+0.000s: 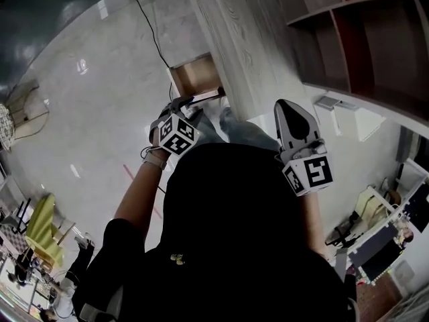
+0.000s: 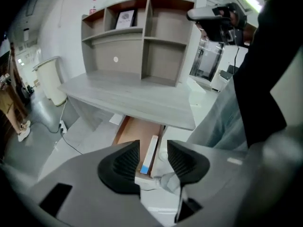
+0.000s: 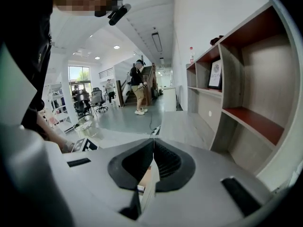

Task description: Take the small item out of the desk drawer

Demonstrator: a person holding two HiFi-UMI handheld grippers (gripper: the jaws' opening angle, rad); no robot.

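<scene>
The desk drawer [image 2: 138,132] stands pulled out under the grey desk top [image 2: 132,98], its brown floor showing. A slim white box with a blue end [image 2: 150,152] lies along the drawer's right side. My left gripper [image 2: 153,145] hovers above the drawer's front with its jaws open; the box shows through the gap, farther off and untouched. From the head view the open drawer [image 1: 196,74] lies just beyond the left gripper [image 1: 194,102]; the box is not made out there. My right gripper [image 1: 289,107] is shut and empty, held up over the desk's near edge [image 3: 152,148].
A shelf unit [image 2: 142,37] with a framed picture [image 2: 125,18] stands at the desk's back. A black cable [image 1: 151,32] runs across the glossy floor left of the desk. The person's jeans [image 2: 222,122] are right of the drawer. People [image 3: 138,86] stand far off.
</scene>
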